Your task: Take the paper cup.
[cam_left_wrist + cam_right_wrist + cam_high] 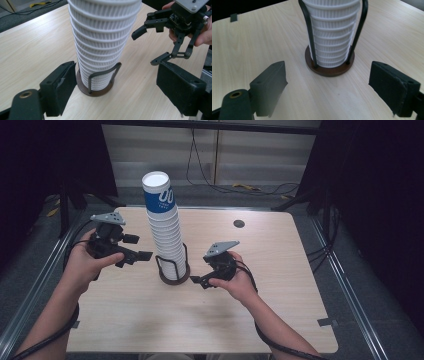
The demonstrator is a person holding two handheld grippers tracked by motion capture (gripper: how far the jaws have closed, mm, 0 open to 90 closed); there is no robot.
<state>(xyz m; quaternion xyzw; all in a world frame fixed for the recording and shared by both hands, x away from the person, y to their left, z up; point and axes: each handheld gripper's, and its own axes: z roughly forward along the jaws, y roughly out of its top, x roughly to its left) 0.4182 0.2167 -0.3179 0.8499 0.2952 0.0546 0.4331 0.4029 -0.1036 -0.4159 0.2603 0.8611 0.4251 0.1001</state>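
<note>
I see a tall stack of white ribbed paper cups (165, 227) standing upright — leaning slightly left — in a dark wire holder (173, 268) with a round brown base, near the middle of the table. The topmost cup (158, 193) wears a blue band with white lettering.

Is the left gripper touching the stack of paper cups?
Apart. In the left gripper view the left gripper has open jaws, and bare table shows between them and the cup stack. The high view also shows a gap.

One cup stack (165, 227), one holder (174, 270), two grippers.
</note>
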